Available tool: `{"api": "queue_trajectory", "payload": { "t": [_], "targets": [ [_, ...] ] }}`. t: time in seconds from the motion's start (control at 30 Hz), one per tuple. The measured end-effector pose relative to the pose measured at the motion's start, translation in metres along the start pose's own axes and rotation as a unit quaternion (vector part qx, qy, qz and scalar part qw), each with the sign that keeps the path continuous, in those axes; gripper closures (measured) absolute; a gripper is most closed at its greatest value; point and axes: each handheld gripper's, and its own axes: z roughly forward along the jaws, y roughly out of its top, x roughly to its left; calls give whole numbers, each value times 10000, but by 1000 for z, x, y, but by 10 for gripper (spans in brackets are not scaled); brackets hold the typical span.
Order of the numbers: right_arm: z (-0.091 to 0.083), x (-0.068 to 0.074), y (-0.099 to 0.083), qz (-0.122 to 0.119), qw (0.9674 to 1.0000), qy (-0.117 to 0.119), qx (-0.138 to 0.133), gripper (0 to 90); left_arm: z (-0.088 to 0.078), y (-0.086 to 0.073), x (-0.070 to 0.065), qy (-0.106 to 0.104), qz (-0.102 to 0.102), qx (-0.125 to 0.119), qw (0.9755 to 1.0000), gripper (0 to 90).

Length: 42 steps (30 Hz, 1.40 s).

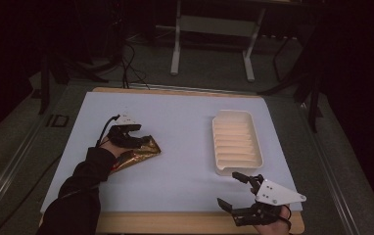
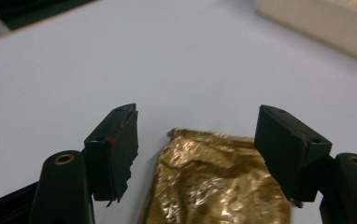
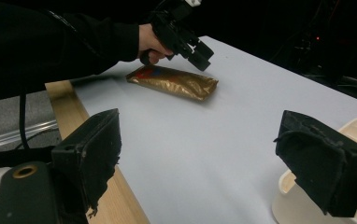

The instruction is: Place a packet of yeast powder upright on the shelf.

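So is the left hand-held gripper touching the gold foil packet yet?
Apart. In the left gripper view the left hand-held gripper straddles the gold foil packet, with bare table visible between each pad and the packet's edges. The right gripper view also shows it hovering above.

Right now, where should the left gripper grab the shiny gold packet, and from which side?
Probably its near short end, coming down from above. The gold packet lies flat on the white mat, so only its thin edges offer a pinch. The left gripper hangs just over that end, jaws apart on either side, not yet pressing it.
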Motion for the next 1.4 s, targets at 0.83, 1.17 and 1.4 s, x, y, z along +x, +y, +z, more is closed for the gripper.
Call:
{"api": "queue_trajectory", "payload": {
  "t": [0.83, 1.17, 1.4],
  "targets": [
    [3, 0, -2, 10, 9999, 56, 95, 145, 30, -5, 5, -44, 188, 963, 9952, 446],
    [2, 1, -1, 2, 9999, 68, 102, 146, 34, -3, -2, -66, 273, 1235, 9919, 675],
    [3, 1, -2, 20, 9999, 87, 114, 150, 32, -3, -5, 93, 386, 1203, 9919, 845]
  ]
}}
